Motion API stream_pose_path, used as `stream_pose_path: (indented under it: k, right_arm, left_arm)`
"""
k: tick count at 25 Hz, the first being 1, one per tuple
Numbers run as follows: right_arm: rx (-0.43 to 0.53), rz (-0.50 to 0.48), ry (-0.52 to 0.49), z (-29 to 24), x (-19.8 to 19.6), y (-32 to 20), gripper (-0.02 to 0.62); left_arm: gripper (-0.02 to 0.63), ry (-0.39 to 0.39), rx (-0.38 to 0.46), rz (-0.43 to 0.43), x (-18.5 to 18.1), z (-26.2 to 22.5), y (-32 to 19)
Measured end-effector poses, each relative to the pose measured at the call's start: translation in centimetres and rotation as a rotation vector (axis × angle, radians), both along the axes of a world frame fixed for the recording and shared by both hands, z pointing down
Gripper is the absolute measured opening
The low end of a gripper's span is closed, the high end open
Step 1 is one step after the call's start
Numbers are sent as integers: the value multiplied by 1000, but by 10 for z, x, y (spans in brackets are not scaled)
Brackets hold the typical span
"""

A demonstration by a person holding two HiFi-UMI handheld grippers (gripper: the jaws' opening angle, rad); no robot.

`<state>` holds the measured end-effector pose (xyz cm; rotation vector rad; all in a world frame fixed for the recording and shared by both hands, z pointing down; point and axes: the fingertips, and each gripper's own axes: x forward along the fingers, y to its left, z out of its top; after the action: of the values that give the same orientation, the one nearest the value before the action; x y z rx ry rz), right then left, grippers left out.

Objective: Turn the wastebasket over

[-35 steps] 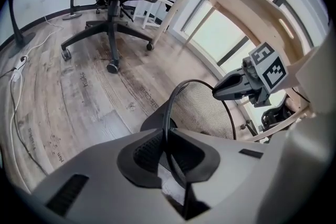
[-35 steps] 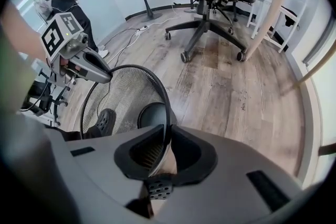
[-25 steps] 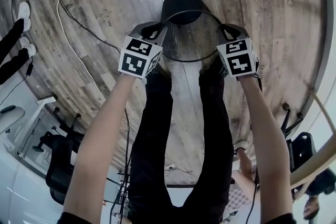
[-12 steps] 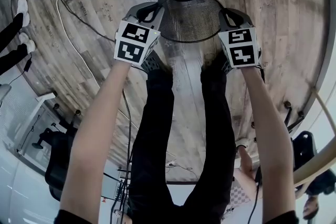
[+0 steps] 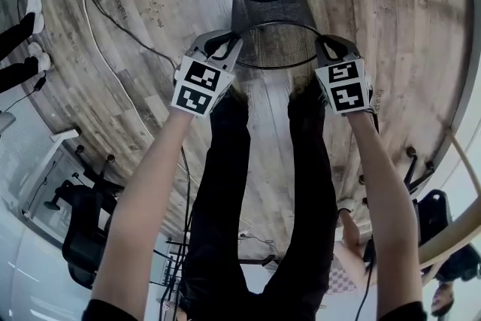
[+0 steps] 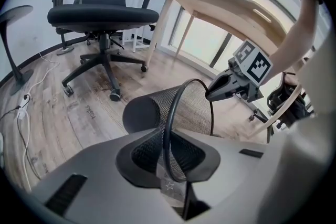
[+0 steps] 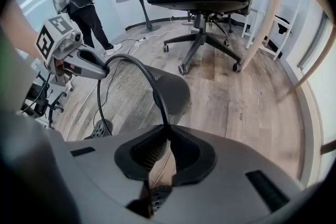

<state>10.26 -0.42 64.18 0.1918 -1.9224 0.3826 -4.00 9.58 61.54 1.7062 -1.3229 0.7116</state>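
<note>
The black wire-mesh wastebasket (image 5: 272, 7) is dark all over: a fine see-through grid on its wall, a solid black base and a plain black wire rim. The left gripper (image 5: 231, 41) and the right gripper (image 5: 323, 45) are matt grey with black pads. Their marker cubes (image 5: 197, 85) are white, printed with black square patterns. The wood-plank floor (image 5: 150, 4) is grey-brown, streaked and knotted, its boards in uneven pale and dark bands. A white cable (image 6: 22, 114) lies on it. The person's trousers (image 5: 263, 199) are black. The swivel office chair (image 6: 100, 13) is black, and the wooden table (image 6: 220, 5) is pale beige.
</note>
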Motion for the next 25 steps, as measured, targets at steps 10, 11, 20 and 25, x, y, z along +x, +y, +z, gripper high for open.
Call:
stream_pose_path:
  k: [10, 11, 20, 25]
  right_arm:
    - [-81, -4, 68, 27, 47, 39, 60]
    - [-83, -2, 77, 31, 52, 41, 63]
    - [-54, -61, 125, 65, 92, 71, 83]
    - [-44, -91, 144, 83, 103, 83, 86]
  left_arm:
    - [77, 42, -64, 165, 56, 16, 49]
    - [78, 42, -71, 188, 63, 18, 53]
    - [81, 91, -143, 279, 118, 53, 102]
    - [80, 96, -169, 272, 128, 71, 114]
